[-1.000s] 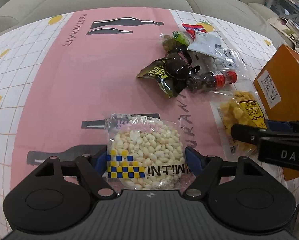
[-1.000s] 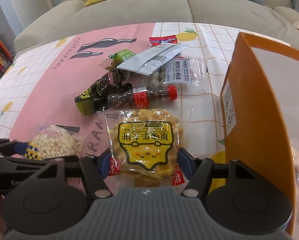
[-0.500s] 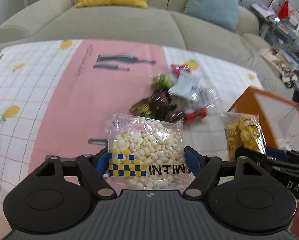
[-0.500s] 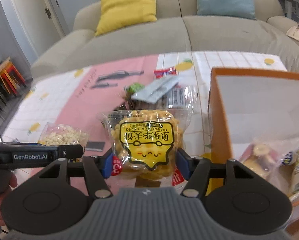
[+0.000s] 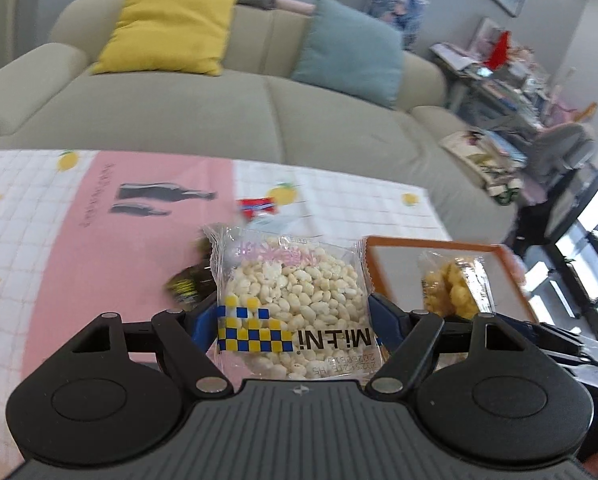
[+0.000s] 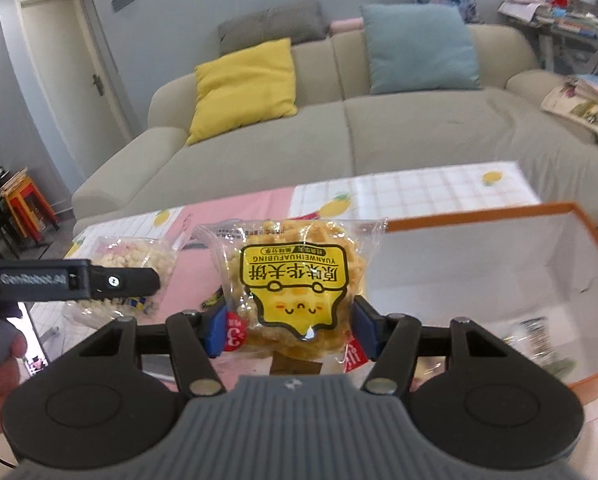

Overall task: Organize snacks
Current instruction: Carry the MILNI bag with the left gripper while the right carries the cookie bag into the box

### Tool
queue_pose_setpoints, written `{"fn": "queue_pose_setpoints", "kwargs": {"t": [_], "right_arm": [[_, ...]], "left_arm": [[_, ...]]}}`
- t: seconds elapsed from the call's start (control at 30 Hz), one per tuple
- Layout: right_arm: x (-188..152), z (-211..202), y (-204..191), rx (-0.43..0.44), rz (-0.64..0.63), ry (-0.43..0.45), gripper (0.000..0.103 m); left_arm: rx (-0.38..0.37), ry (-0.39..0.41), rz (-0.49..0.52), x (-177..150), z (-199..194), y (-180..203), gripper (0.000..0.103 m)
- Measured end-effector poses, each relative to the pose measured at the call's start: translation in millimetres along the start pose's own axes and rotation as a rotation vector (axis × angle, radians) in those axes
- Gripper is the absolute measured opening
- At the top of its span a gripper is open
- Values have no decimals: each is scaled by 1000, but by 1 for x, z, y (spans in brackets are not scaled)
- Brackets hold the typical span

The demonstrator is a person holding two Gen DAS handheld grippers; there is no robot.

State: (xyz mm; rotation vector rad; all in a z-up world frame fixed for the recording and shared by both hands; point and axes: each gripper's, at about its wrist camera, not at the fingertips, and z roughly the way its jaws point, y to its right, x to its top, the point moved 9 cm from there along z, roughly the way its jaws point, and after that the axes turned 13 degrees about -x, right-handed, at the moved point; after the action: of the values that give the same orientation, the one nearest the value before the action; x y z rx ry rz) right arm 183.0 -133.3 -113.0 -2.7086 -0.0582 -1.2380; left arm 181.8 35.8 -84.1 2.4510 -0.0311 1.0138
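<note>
My left gripper point(image 5: 291, 324) is shut on a clear bag of white puffed grains point(image 5: 291, 292) with a blue and yellow checker band, held up above the table. My right gripper point(image 6: 289, 328) is shut on a clear bag of yellow waffle biscuits point(image 6: 295, 276) with a yellow label, held up beside the open orange box point(image 6: 499, 216). The biscuit bag also shows in the left wrist view point(image 5: 455, 284), over the box point(image 5: 431, 242). The puffed grain bag shows at the left of the right wrist view point(image 6: 135, 256).
A pink and white checked tablecloth point(image 5: 59, 240) covers the table. A red packet point(image 5: 257, 205) and a dark green packet point(image 5: 187, 284) lie on it behind the held bag. The box has some packets inside point(image 6: 539, 344). A beige sofa point(image 5: 219, 120) stands behind.
Both grippers have lifted their bags off the table and tilted up. The right one has moved toward the orange box; the table's snack pile has dropped out of sight.
</note>
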Motion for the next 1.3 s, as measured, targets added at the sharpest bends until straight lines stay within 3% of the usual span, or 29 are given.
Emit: {"fn": "queue_pose_setpoints", "kwargs": {"t": [0.33,0.57,0.73,1.07,1.3], "right_arm": [[22,3,82,-154,16,-14,59],[13,34,128,-253,5,-148,59],[-1,55,149,-281,-1,-245,59],[-17,95,165,-284,-40,-355,59],[-18,115,169,-274,-53,-386,59]], "left_arm": [[-123,-64,158,17,57,81,88],[-153,-184,265,11,110,112,88],[-203,-329,330,0,144,119,88],[-178,-574,646,-21,191,120,88],[-142,-688,773,-35,216,117,88]]}}
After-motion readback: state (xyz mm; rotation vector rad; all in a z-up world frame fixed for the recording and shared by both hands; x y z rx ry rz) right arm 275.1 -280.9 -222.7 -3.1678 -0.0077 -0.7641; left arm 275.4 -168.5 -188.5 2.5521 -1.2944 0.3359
